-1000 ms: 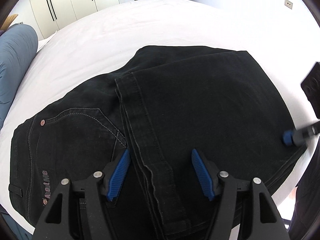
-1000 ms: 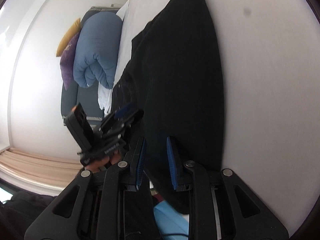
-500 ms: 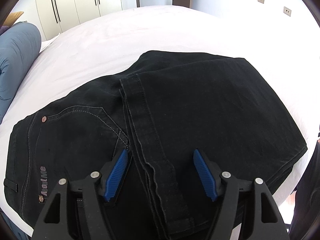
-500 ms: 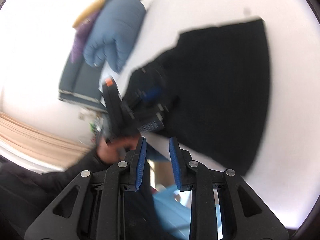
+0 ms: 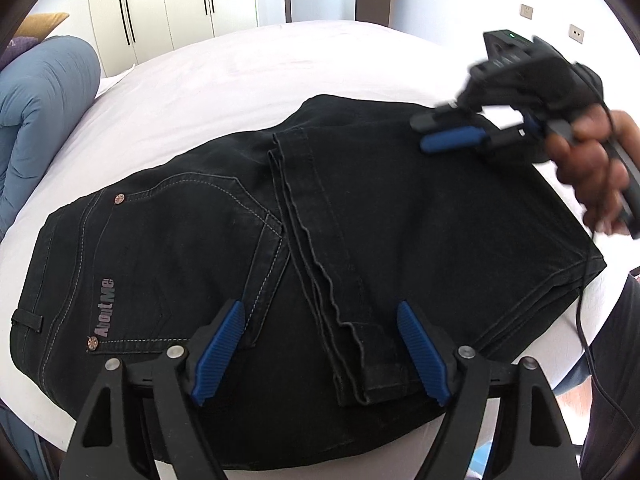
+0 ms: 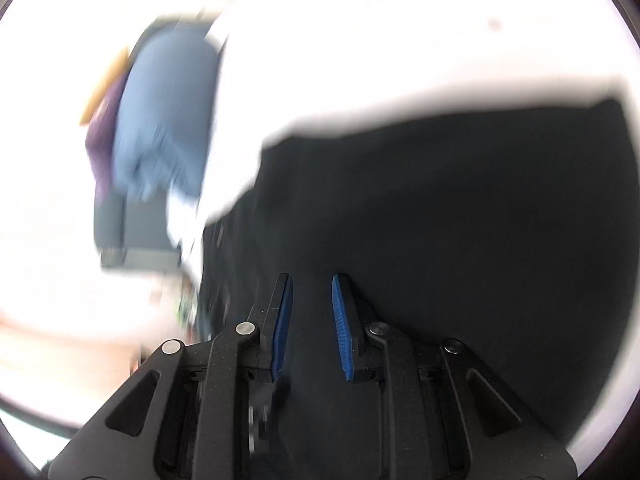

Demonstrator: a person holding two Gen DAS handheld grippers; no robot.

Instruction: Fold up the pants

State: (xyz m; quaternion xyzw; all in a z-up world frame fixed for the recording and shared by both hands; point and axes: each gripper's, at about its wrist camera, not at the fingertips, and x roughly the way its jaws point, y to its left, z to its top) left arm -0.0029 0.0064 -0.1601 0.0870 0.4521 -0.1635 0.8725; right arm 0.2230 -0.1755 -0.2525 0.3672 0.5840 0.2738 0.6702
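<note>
Below, the left gripper (image 5: 320, 354) hangs with its jaws wide apart over the hem of the folded black pants (image 5: 420, 216). Likewise parted but narrower, the right gripper (image 6: 311, 320) hovers above the pants' far side, empty. The pants lie flat on the white bed (image 5: 248, 68), a blue duvet (image 5: 40, 92) at its edge.

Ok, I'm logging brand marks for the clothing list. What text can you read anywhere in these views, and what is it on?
"AboutMe" (the middle letters are hard to make out): grey lettering beside the back pocket of the pants, running sideways at.
The right wrist view is motion-blurred; no text shows there.
Nothing else readable.
</note>
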